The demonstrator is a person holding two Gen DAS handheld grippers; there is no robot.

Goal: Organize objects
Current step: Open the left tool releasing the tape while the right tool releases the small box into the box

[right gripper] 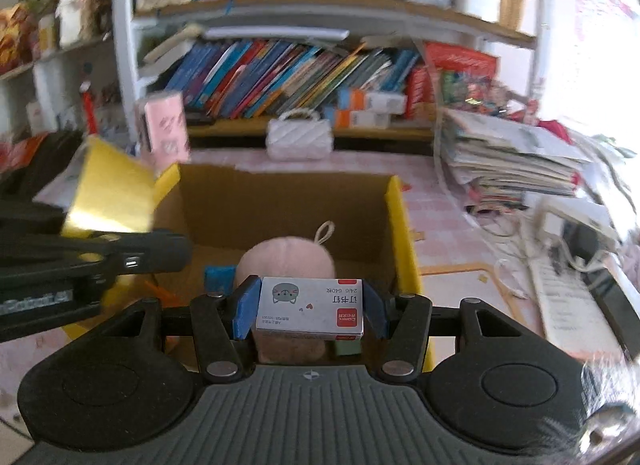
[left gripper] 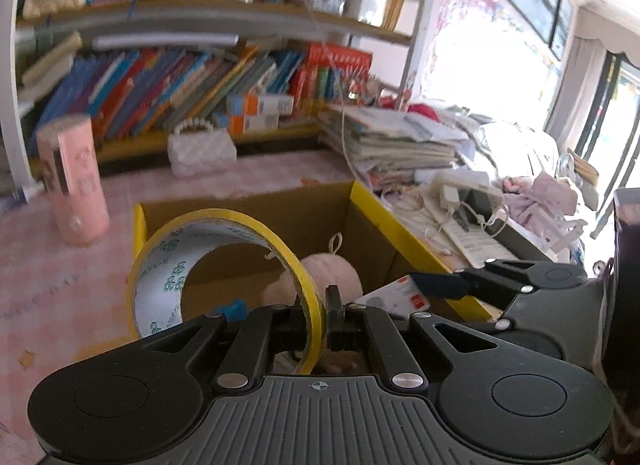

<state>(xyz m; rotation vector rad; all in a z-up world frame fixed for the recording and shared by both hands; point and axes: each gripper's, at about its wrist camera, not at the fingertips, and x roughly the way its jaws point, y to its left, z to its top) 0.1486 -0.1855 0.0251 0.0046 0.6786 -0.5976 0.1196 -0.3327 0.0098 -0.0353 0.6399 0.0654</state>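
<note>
My left gripper (left gripper: 318, 307) is shut on the rim of a yellow tape roll (left gripper: 224, 269), held above an open cardboard box (left gripper: 376, 209) with yellow flaps. My right gripper (right gripper: 310, 303) is shut on a small white staple box (right gripper: 310, 307), also above the box (right gripper: 280, 201). Inside the box lie a pink plush ball (right gripper: 286, 259) with a loop and a small blue item (right gripper: 219, 279). The right gripper (left gripper: 440, 285) with the staple box shows at the right of the left wrist view. The tape roll (right gripper: 108, 197) shows at the left of the right wrist view.
A pink cylinder (left gripper: 74, 181) and a white quilted handbag (left gripper: 200, 149) stand behind the box on the pink-checked table. A stack of papers (left gripper: 392, 141), cables and a charger (left gripper: 452, 193) lie to the right. Bookshelves (right gripper: 300, 77) fill the back.
</note>
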